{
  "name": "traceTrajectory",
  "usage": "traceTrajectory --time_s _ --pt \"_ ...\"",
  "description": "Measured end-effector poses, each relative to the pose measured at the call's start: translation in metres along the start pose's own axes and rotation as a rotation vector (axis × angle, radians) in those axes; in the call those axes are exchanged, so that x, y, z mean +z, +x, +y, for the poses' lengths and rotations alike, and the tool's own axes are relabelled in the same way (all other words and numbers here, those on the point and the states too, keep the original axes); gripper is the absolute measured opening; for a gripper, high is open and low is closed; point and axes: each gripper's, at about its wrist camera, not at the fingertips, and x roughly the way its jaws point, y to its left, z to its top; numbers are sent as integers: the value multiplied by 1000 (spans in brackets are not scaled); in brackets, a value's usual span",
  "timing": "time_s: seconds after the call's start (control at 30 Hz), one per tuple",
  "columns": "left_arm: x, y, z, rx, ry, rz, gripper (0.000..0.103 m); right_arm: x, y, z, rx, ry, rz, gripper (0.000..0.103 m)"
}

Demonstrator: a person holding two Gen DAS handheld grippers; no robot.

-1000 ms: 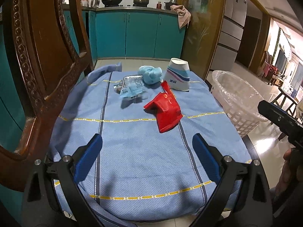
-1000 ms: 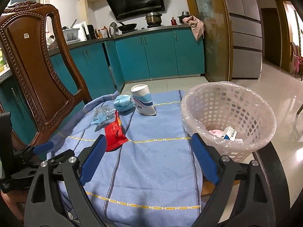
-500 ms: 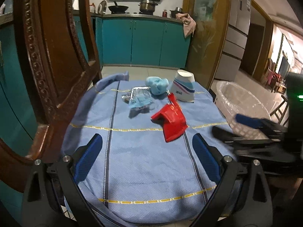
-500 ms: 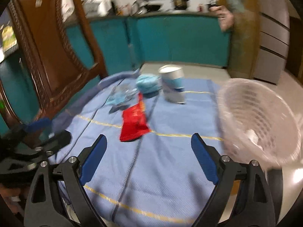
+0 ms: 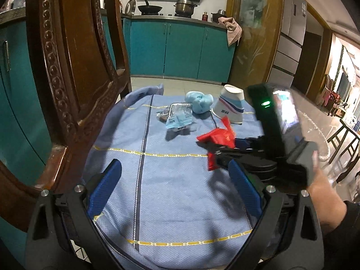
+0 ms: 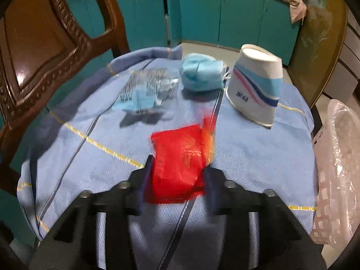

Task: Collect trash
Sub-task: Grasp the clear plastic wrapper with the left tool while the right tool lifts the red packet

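A red wrapper lies on the blue tablecloth. My right gripper has its jaws closed in around the wrapper's near end; it also shows in the left wrist view over the red wrapper. Beyond lie a clear packet with blue print, a crumpled blue mask and an upturned paper cup. My left gripper is open and empty above the near part of the cloth.
A white lined basket stands at the table's right edge. A carved wooden chair back rises close on the left. Teal kitchen cabinets stand behind the table.
My right gripper has swung left from beside the basket to the red wrapper and its jaws have closed in on it. My left gripper has stayed open and nearly still.
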Motion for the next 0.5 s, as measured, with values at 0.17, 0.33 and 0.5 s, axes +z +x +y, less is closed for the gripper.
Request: traceTrajectory --time_s 0.17,0.33,0.5 --pt "10 21 -1 -10 -30 41 95 -6 -51 -27 21 89 -60 33" --pt "36 66 -15 -18 -10 97 95 -24 -109 -67 44 217 -180 33" --pt "62 123 -24 1 -6 149 95 -31 -109 -81 52 250 -182 33"
